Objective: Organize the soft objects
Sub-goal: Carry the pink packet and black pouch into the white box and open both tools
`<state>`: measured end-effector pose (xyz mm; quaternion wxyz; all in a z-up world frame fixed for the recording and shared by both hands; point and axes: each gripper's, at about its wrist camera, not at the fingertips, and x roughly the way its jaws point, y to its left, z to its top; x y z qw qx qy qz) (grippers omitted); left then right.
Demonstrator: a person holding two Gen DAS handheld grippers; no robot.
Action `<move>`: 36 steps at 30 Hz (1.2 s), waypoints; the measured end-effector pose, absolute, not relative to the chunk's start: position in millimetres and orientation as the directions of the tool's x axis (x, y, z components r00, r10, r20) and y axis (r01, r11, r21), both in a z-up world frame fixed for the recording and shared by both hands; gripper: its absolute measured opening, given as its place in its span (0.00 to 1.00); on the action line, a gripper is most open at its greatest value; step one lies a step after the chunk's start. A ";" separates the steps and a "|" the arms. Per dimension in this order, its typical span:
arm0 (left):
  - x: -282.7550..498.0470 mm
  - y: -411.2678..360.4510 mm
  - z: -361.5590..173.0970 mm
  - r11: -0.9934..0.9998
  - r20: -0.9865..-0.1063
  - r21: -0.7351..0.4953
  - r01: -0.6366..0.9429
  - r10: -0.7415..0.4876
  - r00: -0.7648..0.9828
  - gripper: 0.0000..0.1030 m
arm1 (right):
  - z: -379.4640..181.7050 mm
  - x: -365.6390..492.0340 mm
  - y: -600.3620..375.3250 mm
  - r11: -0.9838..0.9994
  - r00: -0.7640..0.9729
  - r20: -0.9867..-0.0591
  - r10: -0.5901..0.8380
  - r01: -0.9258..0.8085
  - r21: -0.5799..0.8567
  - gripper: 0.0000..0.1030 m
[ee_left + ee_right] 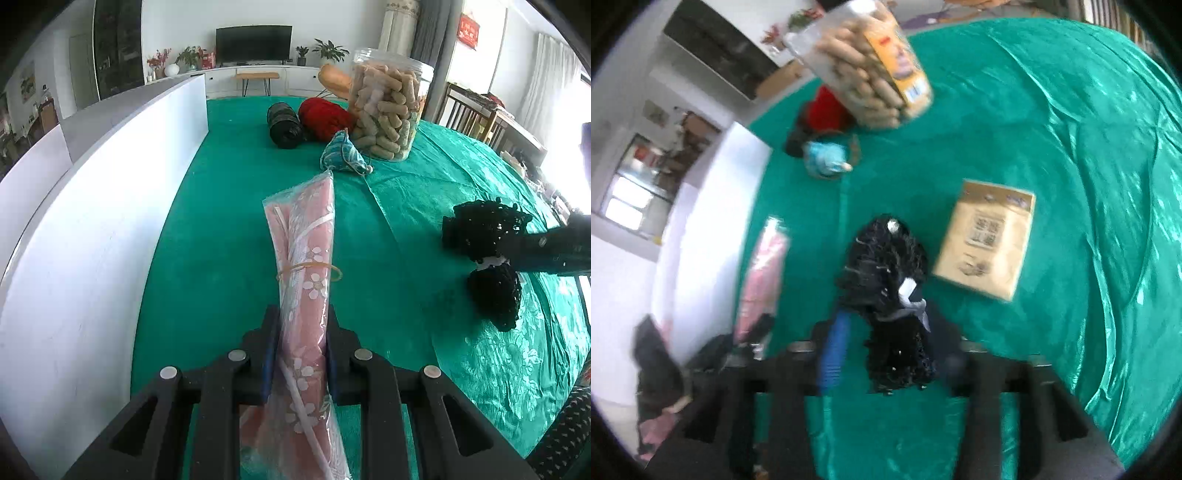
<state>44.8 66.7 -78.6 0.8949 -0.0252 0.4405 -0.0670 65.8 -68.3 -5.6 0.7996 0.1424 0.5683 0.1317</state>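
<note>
I am clamping my left gripper [301,343] on the pink floral bundle [303,258] in its clear bag, its far end pointing toward twelve o'clock over the green tabletop [221,221]. My right gripper [886,354] is carrying the black knitted piece [886,266] between its jaws; blur is hiding whether the pads press it. The cardboard box [986,240] is lying at two o'clock.

The counter [229,206] wears a green cloth. Beside the clear jar [388,107] of tan snack sticks lie a red yarn ball [323,118], a black roll [284,125] and a teal patterned pouch [341,153]. The bagged cloth [306,258] is pink with white flowers; the netted bundle [886,280] is black.
</note>
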 end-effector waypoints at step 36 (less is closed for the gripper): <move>-47.3 372.3 35.3 0.790 -0.694 -0.174 -0.588 0.325 0.643 1.00 | 111.1 24.3 236.8 0.656 0.261 -0.683 0.682 -0.631 0.414 0.74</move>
